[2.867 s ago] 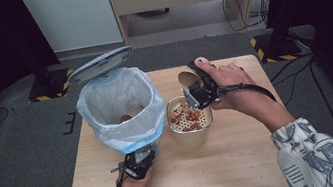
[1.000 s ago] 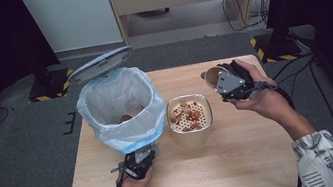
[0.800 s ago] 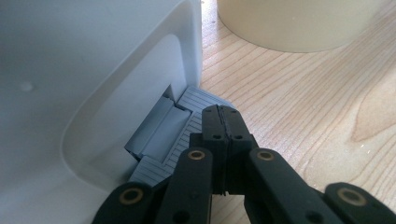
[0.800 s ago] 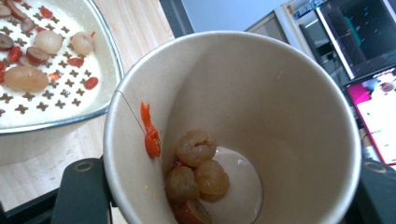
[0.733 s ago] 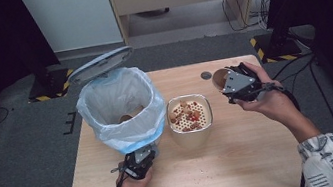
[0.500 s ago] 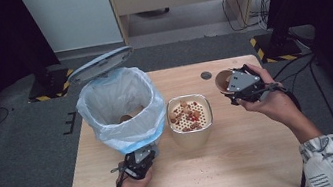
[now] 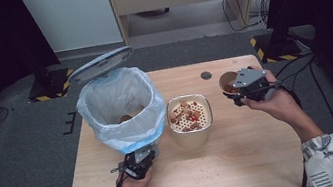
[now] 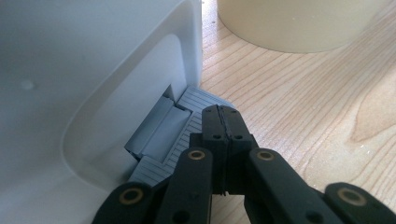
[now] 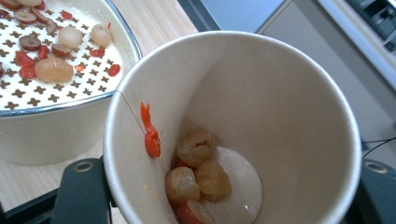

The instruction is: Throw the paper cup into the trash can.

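A white pedal bin (image 7: 121, 105) lined with a blue bag stands at the table's left, its grey lid (image 7: 99, 66) raised. My left gripper (image 7: 140, 161) is shut, jaws touching, and its tip (image 8: 223, 119) rests on the bin's grey ribbed pedal (image 8: 163, 135). Right of the bin sits a cream pot (image 7: 189, 115) with a perforated strainer (image 9: 60, 56) holding red and brown fruit pieces. My right gripper (image 7: 240, 89) is shut on a tilted paper cup (image 7: 228, 82) at the table's right. Several soft fruit pieces (image 9: 196, 163) and a red scrap cling inside the cup (image 9: 280, 102).
A dark round hole (image 7: 206, 75) marks the wooden table (image 7: 246, 162) near its far edge. Black stands and cables surround the table on the grey floor. The cream pot's wall (image 8: 299, 23) is close beside the bin's pedal.
My right hand has carried the cup away from above the strainer pot, rightward and slightly lower. The left gripper has stayed on the pedal and the lid remains up.
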Action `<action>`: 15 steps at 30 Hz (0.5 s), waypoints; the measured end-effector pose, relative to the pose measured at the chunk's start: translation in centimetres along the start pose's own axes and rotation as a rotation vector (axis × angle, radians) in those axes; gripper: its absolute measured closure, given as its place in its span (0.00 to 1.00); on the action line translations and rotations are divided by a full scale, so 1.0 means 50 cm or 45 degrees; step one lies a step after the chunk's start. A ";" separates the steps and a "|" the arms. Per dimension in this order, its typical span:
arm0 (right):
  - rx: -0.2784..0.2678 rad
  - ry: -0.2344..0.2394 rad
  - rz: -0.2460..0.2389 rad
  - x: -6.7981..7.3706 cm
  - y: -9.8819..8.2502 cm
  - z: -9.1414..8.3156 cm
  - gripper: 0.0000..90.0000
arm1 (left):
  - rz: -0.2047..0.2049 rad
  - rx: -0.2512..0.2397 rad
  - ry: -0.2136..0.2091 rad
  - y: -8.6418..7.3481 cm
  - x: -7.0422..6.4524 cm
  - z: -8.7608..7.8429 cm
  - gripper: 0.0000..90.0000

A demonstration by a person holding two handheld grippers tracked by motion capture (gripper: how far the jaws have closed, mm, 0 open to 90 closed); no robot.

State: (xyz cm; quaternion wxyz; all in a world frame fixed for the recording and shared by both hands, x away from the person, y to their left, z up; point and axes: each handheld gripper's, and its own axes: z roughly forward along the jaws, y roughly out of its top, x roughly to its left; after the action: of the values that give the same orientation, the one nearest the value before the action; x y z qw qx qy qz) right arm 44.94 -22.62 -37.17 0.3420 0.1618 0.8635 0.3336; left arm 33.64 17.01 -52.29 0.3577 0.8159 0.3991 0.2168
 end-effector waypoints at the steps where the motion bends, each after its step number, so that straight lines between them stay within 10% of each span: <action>1: 0.001 0.016 0.015 -0.003 -0.001 -0.001 0.34 | -0.001 -0.001 0.000 0.000 0.000 0.000 0.99; 15: -0.035 0.198 0.275 -0.025 -0.002 -0.009 0.34 | 0.000 0.000 0.000 0.000 0.000 0.000 0.99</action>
State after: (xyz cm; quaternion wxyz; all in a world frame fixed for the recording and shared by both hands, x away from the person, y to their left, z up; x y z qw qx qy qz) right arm 45.52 -23.52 -36.37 0.2382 0.2226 0.8603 0.3919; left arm 33.64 17.01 -52.29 0.3577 0.8160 0.3990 0.2168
